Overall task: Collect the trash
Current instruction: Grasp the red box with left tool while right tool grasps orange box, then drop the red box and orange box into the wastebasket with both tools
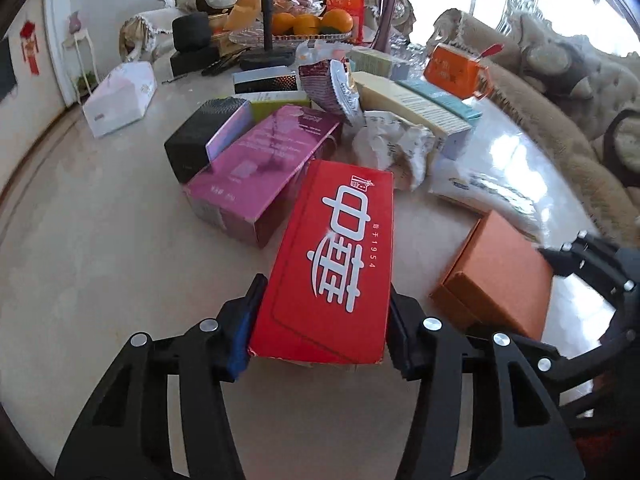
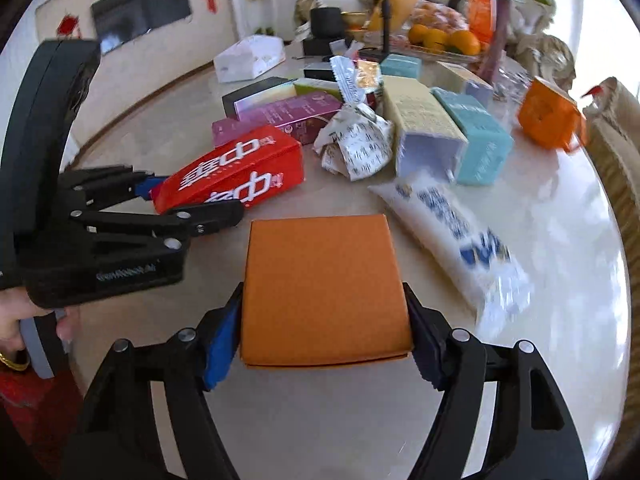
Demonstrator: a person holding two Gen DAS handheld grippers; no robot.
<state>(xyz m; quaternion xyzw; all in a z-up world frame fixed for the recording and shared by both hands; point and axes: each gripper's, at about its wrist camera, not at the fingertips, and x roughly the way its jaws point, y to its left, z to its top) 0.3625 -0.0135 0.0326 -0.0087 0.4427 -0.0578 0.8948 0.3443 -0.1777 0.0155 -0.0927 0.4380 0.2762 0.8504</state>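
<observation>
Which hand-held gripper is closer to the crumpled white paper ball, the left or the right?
Left. The left hand-held gripper clamps the red box, whose far end lies right beside the crumpled paper ball. The right hand-held gripper grips the orange box, farther away.

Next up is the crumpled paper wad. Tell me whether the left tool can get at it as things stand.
Probably not right now. The left tool is closed on the red box, and that box sits between it and the crumpled paper wad. Nothing covers the wad itself.
</observation>
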